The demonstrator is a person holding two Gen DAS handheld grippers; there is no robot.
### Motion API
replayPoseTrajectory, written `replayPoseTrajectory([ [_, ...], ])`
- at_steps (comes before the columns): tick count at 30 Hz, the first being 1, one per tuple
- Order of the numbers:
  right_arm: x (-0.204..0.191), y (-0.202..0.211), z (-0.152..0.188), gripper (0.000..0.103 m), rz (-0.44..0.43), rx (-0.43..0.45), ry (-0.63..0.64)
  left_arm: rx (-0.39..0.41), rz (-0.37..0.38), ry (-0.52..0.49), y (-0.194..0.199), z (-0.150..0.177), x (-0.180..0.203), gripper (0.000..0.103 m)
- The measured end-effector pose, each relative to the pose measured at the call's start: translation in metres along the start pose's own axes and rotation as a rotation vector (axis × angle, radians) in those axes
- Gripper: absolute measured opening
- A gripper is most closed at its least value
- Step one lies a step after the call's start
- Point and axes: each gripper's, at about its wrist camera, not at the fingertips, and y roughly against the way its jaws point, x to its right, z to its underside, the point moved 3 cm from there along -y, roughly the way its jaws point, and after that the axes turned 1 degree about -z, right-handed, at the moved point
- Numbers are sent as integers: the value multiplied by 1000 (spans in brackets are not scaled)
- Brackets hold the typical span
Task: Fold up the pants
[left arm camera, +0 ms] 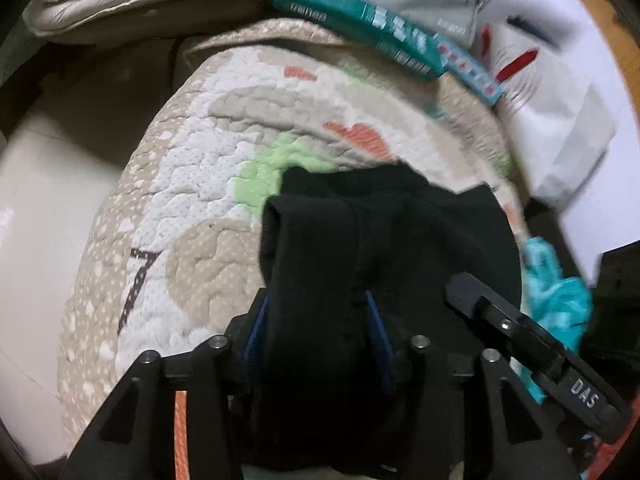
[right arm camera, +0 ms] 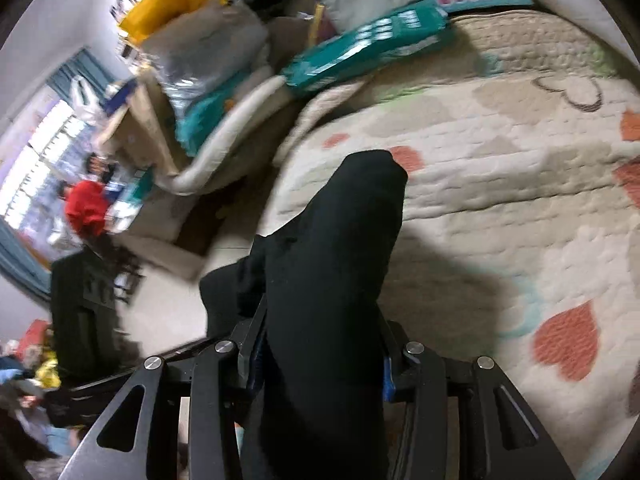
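Observation:
The black pants (left arm camera: 384, 240) hang bunched over my left gripper (left arm camera: 316, 312), which is shut on the cloth above a quilted mat (left arm camera: 208, 184). The blue pads (left arm camera: 374, 320) show at the cloth's sides. My right gripper shows at lower right in the left wrist view (left arm camera: 460, 280). In the right wrist view my right gripper (right arm camera: 320, 340) is shut on the black pants (right arm camera: 340, 248), which drape forward over its fingers and hide the tips. Both hold the cloth above the quilted mat (right arm camera: 500, 184).
A teal package (left arm camera: 360, 20) and white bag (left arm camera: 552, 92) lie at the mat's far edge. A turquoise cloth (left arm camera: 556, 296) lies to the right. In the right wrist view, a teal package (right arm camera: 368, 52), cushions and boxes (right arm camera: 192, 92) crowd the left, with bare floor (right arm camera: 168, 312) beside the mat.

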Motion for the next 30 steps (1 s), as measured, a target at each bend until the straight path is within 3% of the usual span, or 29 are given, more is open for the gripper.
replayPoseTrajectory([
  [2,11,-5,2,55,85,-13,15,-13,-34,-17,-10,0,-2,51],
  [5,23,7,8,61,131,-2,27,-19,-9,10,-9,0,-7,55],
  [10,30,65,22,67,197,45,21,46,-1,-23,30,6,-5,54],
  [15,19,144,54,82,290,165,40,298,-118,-196,88,37,3,62],
  [18,24,176,86,84,353,238,-14,410,-239,-296,95,56,4,65],
  [23,28,188,114,84,411,215,-75,370,-321,-334,82,74,-16,65],
  [30,-1,199,123,84,442,224,-22,374,-319,-279,92,76,-36,65],
])
